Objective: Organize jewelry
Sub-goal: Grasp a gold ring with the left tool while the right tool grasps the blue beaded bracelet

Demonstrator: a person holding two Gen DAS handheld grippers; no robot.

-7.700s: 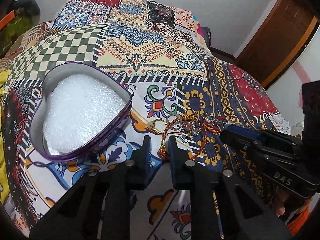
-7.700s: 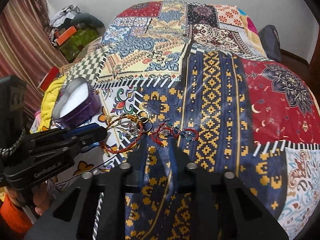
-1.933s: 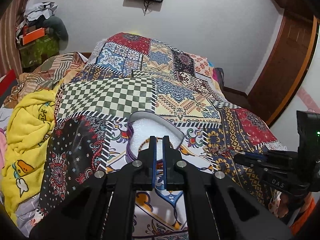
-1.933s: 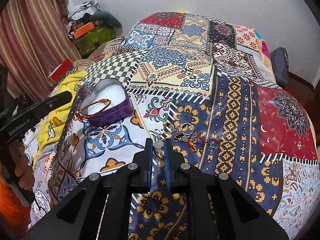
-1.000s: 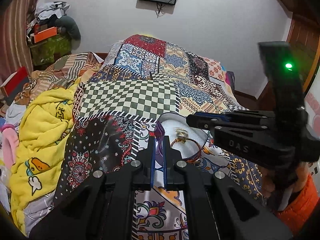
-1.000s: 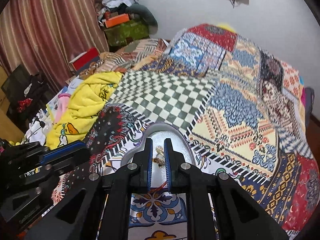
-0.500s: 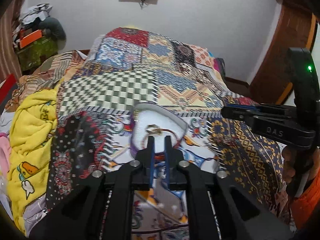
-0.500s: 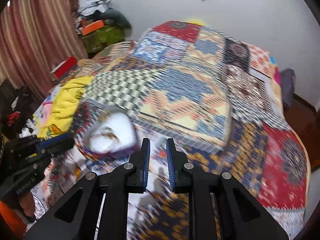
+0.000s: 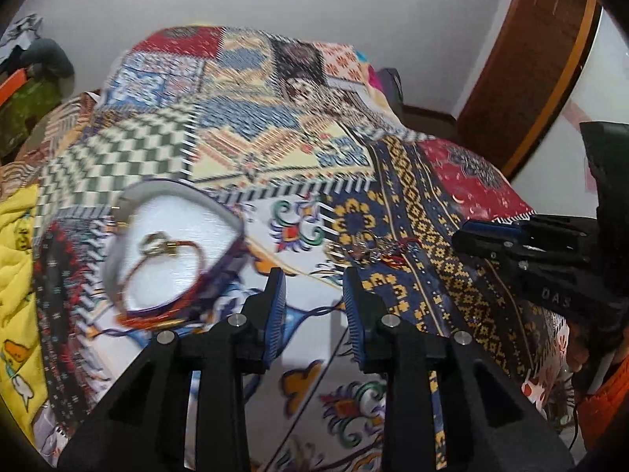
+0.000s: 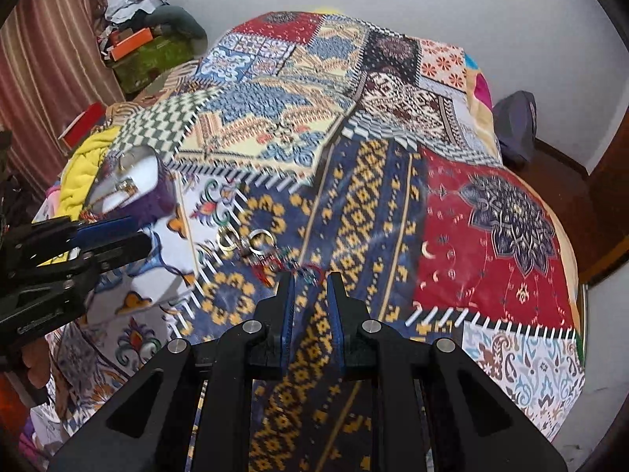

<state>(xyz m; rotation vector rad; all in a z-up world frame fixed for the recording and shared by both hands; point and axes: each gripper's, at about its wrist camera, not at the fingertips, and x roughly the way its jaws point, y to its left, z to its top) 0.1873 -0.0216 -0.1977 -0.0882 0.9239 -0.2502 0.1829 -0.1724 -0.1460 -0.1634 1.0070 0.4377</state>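
A purple heart-shaped box (image 9: 118,244) with a white lining sits on the patchwork bedspread (image 9: 251,129). A red thread bracelet (image 9: 165,275) and a gold ring (image 9: 155,242) lie in it. My left gripper (image 9: 312,299) is open and empty, just right of the box. A small pile of rings and red-thread jewelry (image 10: 255,246) lies on the blue and yellow patch; it also shows in the left wrist view (image 9: 371,247). My right gripper (image 10: 308,297) is open and empty, its tips just in front of the pile. The box (image 10: 133,181) shows far left in the right wrist view.
A yellow blanket (image 9: 15,275) lies at the bed's left edge. Clutter with an orange box (image 10: 129,49) is stacked by the curtain. A wooden door (image 9: 526,63) stands at the right. A dark bag (image 10: 515,126) sits on the floor past the bed.
My left gripper has opened and swung right from the box toward the pile. My right gripper has moved from over the box back to the pile after leaving a ring in the box.
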